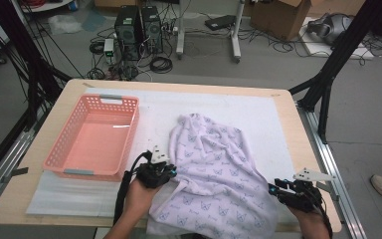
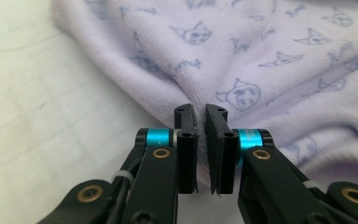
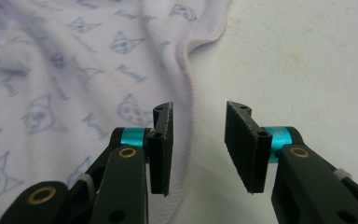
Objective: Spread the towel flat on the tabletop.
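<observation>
The left tongs [image 2: 201,122] have their pads drawn almost together with only a thin slit between them and nothing visibly pinched; they sit at the near left edge of the lilac cloth [image 1: 214,169], just at a fold, in the left gripper view. The right tongs [image 3: 198,140] stand partly apart, straddling the cloth's stitched hem, which runs between the pads without being pressed. From above, the left tongs [image 1: 165,172] meet the cloth's left border and the right tongs [image 1: 277,189] its near right corner. The cloth, printed with small cat faces, lies rumpled over the white mat [image 1: 258,114] covering the wooden tabletop [image 1: 287,99], its near edge hanging toward the person. Left of it, just beside the left tongs, stands a pink plastic basket [image 1: 59,149] with nothing inside. Beyond the tabletop the floor holds computer towers [image 1: 138,27], tangled cables and a cardboard box [image 1: 278,17]
</observation>
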Motion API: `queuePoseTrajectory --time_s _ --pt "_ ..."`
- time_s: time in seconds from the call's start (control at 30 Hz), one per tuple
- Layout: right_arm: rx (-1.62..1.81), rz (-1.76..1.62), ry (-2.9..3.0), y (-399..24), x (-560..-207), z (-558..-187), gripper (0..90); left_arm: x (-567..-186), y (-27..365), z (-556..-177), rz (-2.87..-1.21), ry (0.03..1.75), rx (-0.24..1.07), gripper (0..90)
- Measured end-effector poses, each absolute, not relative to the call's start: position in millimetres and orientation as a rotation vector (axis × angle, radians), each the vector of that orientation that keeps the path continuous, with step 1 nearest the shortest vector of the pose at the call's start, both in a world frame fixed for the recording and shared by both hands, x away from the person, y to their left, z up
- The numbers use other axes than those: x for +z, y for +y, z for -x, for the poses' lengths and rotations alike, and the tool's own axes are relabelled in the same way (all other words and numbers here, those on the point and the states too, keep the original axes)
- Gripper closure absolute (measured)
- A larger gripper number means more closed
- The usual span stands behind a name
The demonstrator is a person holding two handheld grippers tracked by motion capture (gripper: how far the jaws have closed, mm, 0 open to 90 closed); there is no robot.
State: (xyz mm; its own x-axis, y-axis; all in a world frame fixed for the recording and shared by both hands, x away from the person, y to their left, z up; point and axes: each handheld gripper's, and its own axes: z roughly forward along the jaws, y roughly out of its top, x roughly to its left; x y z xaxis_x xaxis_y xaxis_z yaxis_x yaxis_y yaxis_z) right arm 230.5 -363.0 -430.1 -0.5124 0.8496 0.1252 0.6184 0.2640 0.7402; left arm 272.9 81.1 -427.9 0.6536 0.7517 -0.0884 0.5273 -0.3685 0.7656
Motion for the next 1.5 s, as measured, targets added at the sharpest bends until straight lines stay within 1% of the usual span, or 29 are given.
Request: queuePoseTrajectory --time_s 0.17,0.3,0.4,0.43,0.47,0.5,0.53,0.6,0.77,0.83,0.97,1.07,1.13,1.2,1.23,1.33,1.4,1.5 --pt "1.09 -1.367 2.253 -346 -432 -254 61.1 -428 104 -250 -2.026 0.998 0.338 82.7" --pt "1.104 -1.389 2.28 -325 -440 -273 61.0 -430 110 -233 -2.049 0.975 0.299 82.7" --pt "1.094 -1.37 2.302 -308 -444 -280 62.1 -431 111 -226 -2.046 0.961 0.285 82.7" --pt "1.085 -1.355 2.308 -304 -444 -280 65.7 -431 112 -226 -2.04 0.959 0.29 82.6" --pt "1.057 -1.341 2.313 -300 -443 -281 73.9 -430 112 -226 -2.028 0.959 0.296 82.9" --pt "1.039 -1.311 2.329 -299 -442 -281 87.6 -429 113 -227 -2.015 0.96 0.303 82.1" --pt "1.046 -1.301 2.356 -298 -441 -280 86.9 -428 114 -229 -2.006 0.96 0.307 79.3" --pt "1.012 -1.273 2.372 -298 -439 -275 87.4 -425 114 -232 -1.984 0.966 0.322 68.2" --pt "1.016 -1.261 2.379 -319 -432 -251 87.7 -419 108 -249 -1.966 0.941 0.353 57.6" --pt "1.014 -1.265 2.366 -331 -428 -239 87.7 -418 104 -258 -1.956 0.943 0.359 54.4" --pt "0.957 -1.296 2.382 -354 -426 -215 87.7 -418 96 -274 -1.949 0.945 0.343 52.3" --pt "0.985 -1.315 2.38 -370 -428 -200 87.6 -422 90 -286 -1.961 0.959 0.343 50.5" --pt "1.018 -1.303 2.379 -375 -427 -196 85.4 -423 88 -295 -1.961 0.976 0.355 49.7" --pt "1.039 -1.303 2.34 -376 -424 -197 73.7 -423 85 -304 -1.954 0.997 0.357 49.0" --pt "1.051 -1.312 2.317 -376 -421 -200 69.4 -423 83 -309 -1.957 1.001 0.367 48.8" --pt "1.087 -1.308 2.253 -371 -417 -217 59.7 -424 77 -323 -1.967 1.014 0.404 48.7" --pt "1.105 -1.311 2.219 -366 -416 -232 54.6 -426 73 -332 -1.993 1.012 0.42 48.9" --pt "1.111 -1.324 2.192 -354 -419 -258 51.9 -429 66 -344 -2.012 1.012 0.435 48.9"
